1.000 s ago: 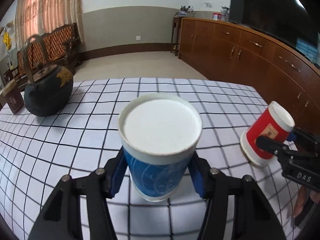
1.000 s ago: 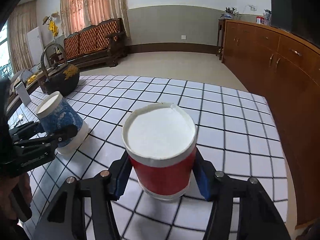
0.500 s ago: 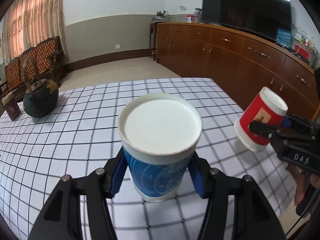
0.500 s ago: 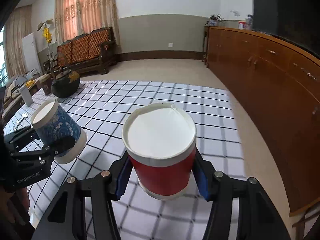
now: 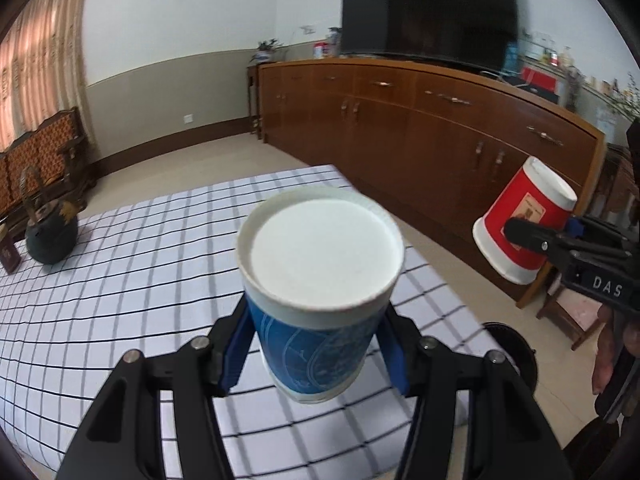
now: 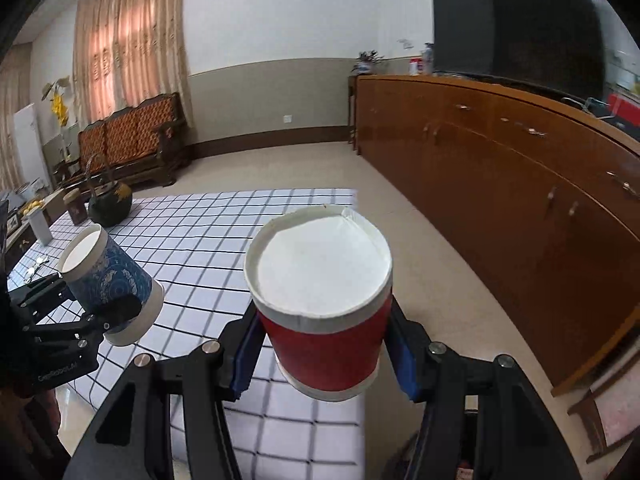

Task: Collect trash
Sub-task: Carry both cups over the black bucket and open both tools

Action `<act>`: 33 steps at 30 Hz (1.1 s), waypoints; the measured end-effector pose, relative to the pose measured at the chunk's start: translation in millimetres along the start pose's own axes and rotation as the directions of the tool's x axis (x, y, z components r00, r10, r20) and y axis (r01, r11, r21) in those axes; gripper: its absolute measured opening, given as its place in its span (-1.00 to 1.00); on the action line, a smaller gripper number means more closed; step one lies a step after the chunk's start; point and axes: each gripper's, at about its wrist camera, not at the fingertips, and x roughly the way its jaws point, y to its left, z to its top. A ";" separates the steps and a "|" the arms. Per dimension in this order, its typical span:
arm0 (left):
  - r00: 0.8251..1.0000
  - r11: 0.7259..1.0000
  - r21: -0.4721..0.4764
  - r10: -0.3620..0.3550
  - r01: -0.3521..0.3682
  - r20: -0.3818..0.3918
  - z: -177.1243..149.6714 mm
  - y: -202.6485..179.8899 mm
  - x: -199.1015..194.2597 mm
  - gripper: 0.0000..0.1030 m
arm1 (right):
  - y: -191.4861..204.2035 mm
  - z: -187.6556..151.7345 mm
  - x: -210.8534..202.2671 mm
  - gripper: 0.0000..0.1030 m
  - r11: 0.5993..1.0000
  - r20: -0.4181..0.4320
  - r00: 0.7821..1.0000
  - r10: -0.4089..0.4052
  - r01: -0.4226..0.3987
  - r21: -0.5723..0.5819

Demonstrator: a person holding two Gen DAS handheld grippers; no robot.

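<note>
My left gripper (image 5: 318, 344) is shut on an upside-down blue paper cup (image 5: 316, 340) and holds it in the air above the checked tablecloth (image 5: 120, 280). My right gripper (image 6: 326, 348) is shut on an upside-down red paper cup (image 6: 326, 344), held past the table's right edge over the floor. The red cup also shows at the right of the left wrist view (image 5: 520, 224). The blue cup shows at the left of the right wrist view (image 6: 108, 284).
A dark teapot (image 5: 50, 236) stands at the table's far left. A long wooden sideboard (image 5: 420, 128) with a TV (image 5: 428, 12) runs along the right. A dark round object (image 5: 512, 352) sits on the floor beside the table. A wooden bench (image 6: 132, 144) stands by the far wall.
Both grippers have lifted their cups off the table and swung to the right, toward the table's edge and the sideboard. The table has dropped lower in both views.
</note>
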 end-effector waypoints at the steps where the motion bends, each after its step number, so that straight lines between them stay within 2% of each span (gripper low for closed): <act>1: 1.000 1.000 0.007 -0.008 0.008 0.002 0.0 -5.9 -0.9 0.13 | -6.8 -2.6 -6.8 0.13 1.000 0.006 1.000 -0.009 0.009 0.008; 13: 0.988 0.982 0.109 -0.154 0.154 -0.011 -0.3 -89.7 6.6 0.13 | -82.3 -43.8 -57.9 0.13 0.987 0.008 0.991 -0.132 0.131 0.095; 23: 0.967 0.954 0.163 -0.246 0.253 -0.060 -14.7 -152.3 15.2 0.13 | -132.5 -88.1 -87.3 0.13 0.968 -0.026 0.980 -0.198 0.200 0.152; 33: 0.942 0.919 0.210 -0.312 0.332 -0.124 -26.4 -203.6 30.8 0.13 | -170.7 -118.9 -95.6 0.13 0.949 -0.075 0.967 -0.243 0.253 0.187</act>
